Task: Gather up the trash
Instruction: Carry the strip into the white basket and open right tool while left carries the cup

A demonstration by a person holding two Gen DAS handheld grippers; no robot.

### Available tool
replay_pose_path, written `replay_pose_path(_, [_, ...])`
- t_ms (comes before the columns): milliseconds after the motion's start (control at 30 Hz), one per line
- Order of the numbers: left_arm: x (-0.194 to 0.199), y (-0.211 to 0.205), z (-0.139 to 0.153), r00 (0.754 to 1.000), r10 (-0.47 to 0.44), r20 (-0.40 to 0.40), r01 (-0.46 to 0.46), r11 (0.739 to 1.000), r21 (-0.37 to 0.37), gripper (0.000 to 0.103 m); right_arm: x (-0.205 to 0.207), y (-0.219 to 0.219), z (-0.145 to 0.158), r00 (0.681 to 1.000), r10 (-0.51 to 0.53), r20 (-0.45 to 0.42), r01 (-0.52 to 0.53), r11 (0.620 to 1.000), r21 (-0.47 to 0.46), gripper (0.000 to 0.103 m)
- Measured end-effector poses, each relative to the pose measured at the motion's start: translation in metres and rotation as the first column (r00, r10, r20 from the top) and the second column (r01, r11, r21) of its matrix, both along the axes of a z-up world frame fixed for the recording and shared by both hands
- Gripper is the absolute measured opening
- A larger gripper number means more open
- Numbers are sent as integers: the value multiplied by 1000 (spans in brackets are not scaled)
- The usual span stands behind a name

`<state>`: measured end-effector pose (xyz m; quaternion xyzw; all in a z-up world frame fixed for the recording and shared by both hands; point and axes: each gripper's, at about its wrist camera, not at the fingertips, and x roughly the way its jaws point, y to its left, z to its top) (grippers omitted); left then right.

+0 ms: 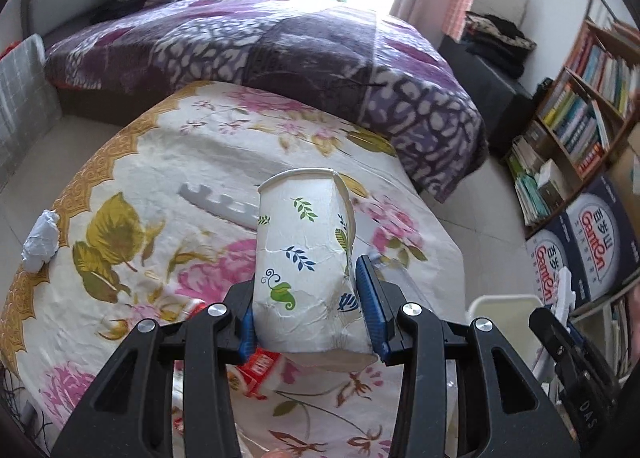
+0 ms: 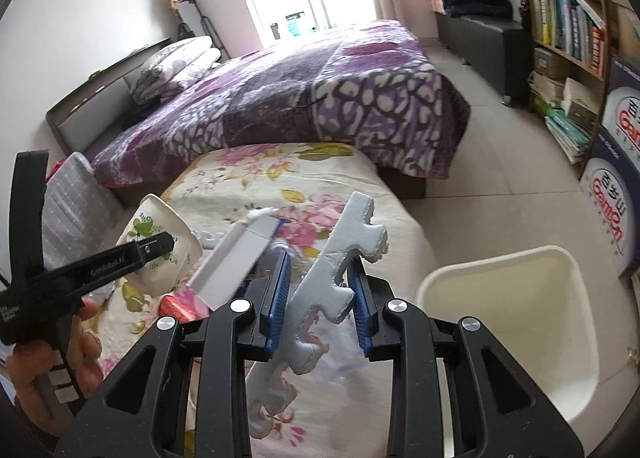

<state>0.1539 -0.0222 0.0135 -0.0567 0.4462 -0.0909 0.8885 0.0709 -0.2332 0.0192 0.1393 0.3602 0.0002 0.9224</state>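
My left gripper (image 1: pixel 310 304) is shut on a crushed white paper cup (image 1: pixel 304 254) with a leaf print, held above the floral table cloth (image 1: pixel 132 178). The cup also shows in the right wrist view (image 2: pixel 160 234). My right gripper (image 2: pixel 318 290) is shut on a grey notched foam strip (image 2: pixel 340 250), held above the table beside the cream trash bin (image 2: pixel 520 298). A second grey foam strip (image 1: pixel 220 204) lies on the table behind the cup. A crumpled white paper ball (image 1: pixel 40 236) sits at the table's left edge. A red and white wrapper (image 1: pixel 260 370) lies under the left gripper.
A bed with a purple blanket (image 1: pixel 280 46) stands beyond the table. A bookshelf (image 1: pixel 580 106) and blue boxes (image 1: pixel 588 250) line the right wall. The bin's rim (image 1: pixel 504 300) shows at the right of the table. A white box piece (image 2: pixel 236 262) lies near the right gripper.
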Motion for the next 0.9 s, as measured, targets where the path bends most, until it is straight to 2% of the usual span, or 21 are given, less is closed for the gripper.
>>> replay_pose_path(433, [-30, -83, -9, 986, -165, 3, 165, 986, 20, 43, -25, -69, -6, 981, -181, -72, 180, 983, -18, 30])
replay_pose_path(467, [-32, -87, -9, 985, -172, 1, 172, 985, 18, 43, -28, -75, -6, 977, -199, -77, 198, 980, -20, 34])
replay_pose_path(567, [-38, -104, -11, 978, -207, -11, 207, 978, 1, 43, -37, -90, -7, 964, -252, -88, 250, 968, -31, 62])
replay_pose_path(600, [-40, -111, -12, 976, -219, -15, 219, 976, -2, 43, -41, -96, -6, 958, -273, -87, 271, 962, -35, 67])
replay_pose_path(900, [-60, -163, -23, 947, -317, -52, 316, 949, -16, 43, -73, -152, -1, 917, -389, -82, 391, 921, -2, 81])
